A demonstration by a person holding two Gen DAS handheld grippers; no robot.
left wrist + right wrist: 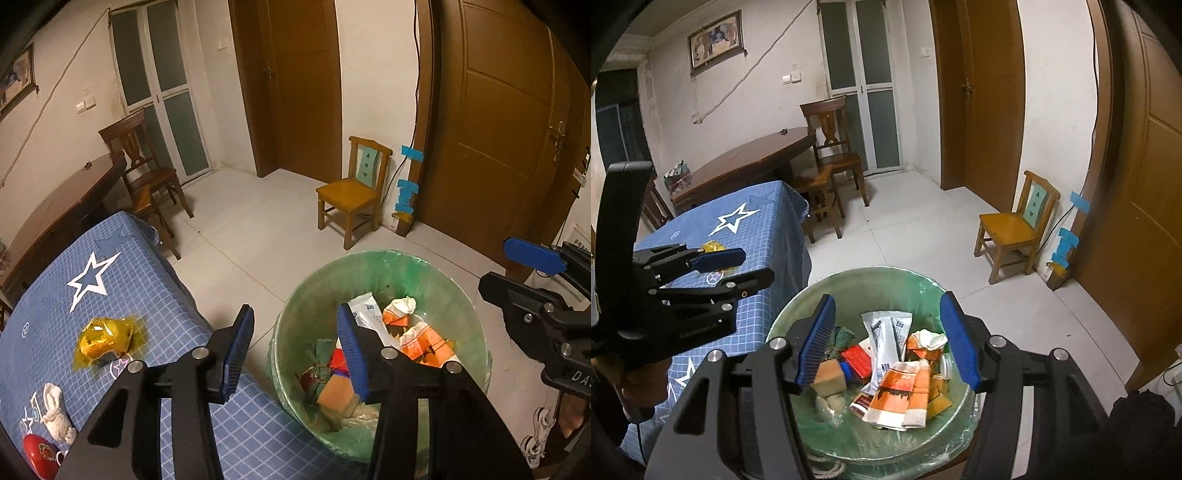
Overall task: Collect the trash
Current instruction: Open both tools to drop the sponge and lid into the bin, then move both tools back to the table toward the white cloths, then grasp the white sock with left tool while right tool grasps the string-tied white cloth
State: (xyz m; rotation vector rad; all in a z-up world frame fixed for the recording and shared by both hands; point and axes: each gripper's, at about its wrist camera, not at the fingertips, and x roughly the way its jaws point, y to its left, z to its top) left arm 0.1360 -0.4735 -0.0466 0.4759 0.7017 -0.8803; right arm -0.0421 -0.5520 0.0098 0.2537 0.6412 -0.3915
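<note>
Both the left gripper (pixel 295 341) and right gripper (pixel 888 338) gape half-wide, empty. The crinkly gold foil wrapper (pixel 104 338), at nine o'clock, looks light and slippery; pinch its edge.

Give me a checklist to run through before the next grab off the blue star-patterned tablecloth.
1. Left gripper empty, fingers apart: ok.
2. Right gripper empty, fingers apart: ok.
3. Green-lined round trash bin has room for more: ok, wrappers only cover the bottom.
4. Crumpled yellow foil wrapper in the open on the blue star-patterned tablecloth: ok.
5. Crumpled white tissue beside the red round object free to pick: ok, but they lie close together.
6. Whether the red round object counts as trash: cannot tell.
</note>
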